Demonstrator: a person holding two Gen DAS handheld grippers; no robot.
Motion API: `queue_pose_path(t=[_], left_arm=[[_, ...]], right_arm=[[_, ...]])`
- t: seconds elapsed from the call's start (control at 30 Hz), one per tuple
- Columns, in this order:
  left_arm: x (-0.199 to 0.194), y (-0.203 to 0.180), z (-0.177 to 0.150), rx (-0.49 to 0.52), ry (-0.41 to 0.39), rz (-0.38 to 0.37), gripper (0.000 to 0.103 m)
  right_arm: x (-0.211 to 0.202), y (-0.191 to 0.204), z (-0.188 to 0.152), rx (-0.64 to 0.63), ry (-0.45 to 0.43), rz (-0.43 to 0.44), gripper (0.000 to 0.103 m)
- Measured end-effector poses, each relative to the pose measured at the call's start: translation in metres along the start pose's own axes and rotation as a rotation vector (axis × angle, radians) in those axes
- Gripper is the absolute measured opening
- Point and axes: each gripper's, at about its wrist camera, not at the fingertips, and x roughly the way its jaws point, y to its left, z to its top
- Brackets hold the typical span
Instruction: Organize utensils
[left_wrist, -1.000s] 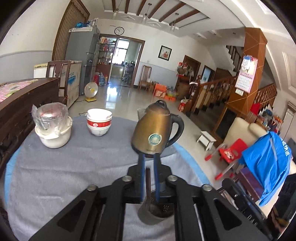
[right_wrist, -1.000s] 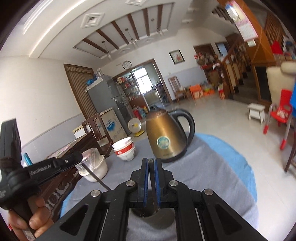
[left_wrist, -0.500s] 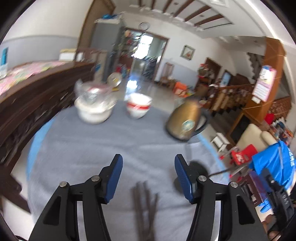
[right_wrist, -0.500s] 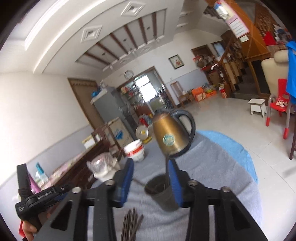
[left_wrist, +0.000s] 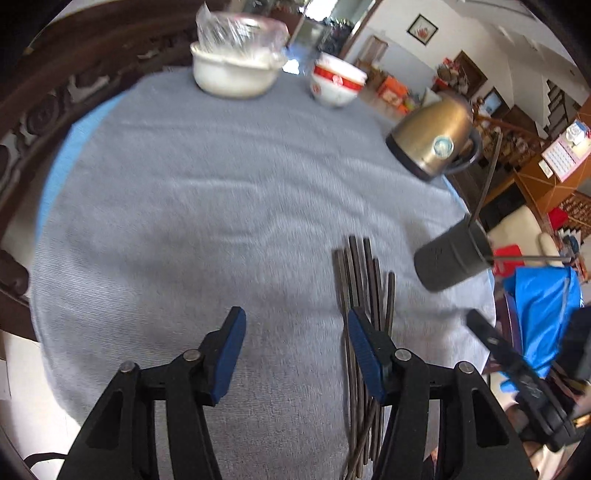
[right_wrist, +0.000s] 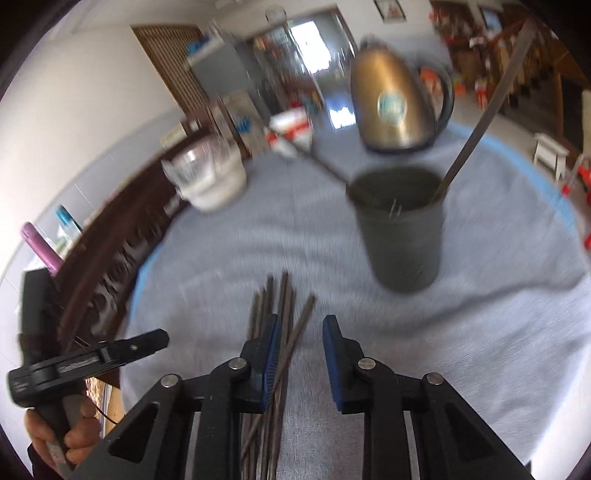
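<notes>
Several dark chopsticks (left_wrist: 365, 280) lie bundled on the grey cloth, near the front edge. My left gripper (left_wrist: 295, 321) hovers open just left of the bundle, with only cloth between its fingers. My right gripper (right_wrist: 303, 325) hangs low over the same chopsticks (right_wrist: 280, 295). Its jaws are closing, and one stick runs between them beside the left pad, not pinched. Beyond stands a dark cup (right_wrist: 402, 243) with two chopsticks leaning out of it. The cup (left_wrist: 450, 254) sits right of the bundle in the left wrist view.
A brass kettle (left_wrist: 432, 144) stands at the back right. A red-and-white bowl (left_wrist: 336, 85) and a white bowl with a plastic-wrapped jar (left_wrist: 232, 70) sit at the far edge. A hand holds the left gripper (right_wrist: 92, 358). A dark wooden bench borders the table's left.
Both grippers were shut above the cup; they opened, left chopsticks in it, and dropped back toward the bundle on the cloth. The right jaws are narrower than half a second ago.
</notes>
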Motion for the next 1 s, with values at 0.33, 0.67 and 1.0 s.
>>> queue_pose_path(t=[0.33,0.67,1.0], left_arm=[[0.037,0.001,0.013,0.005,0.119,-0.071,0.036],[0.058,-0.005,0.028,0.003,0.172,-0.113,0.036],[0.087,-0.026,0.042,0.042,0.200,-0.067,0.036]], right_arm=[[0.083,-0.001,0.010,0.034,0.162,-0.062,0.015],[0.105,-0.005,0.017,0.100,0.215,-0.069,0.015],[0.094,-0.014,0.015,0.006,0.212,-0.130,0.010]])
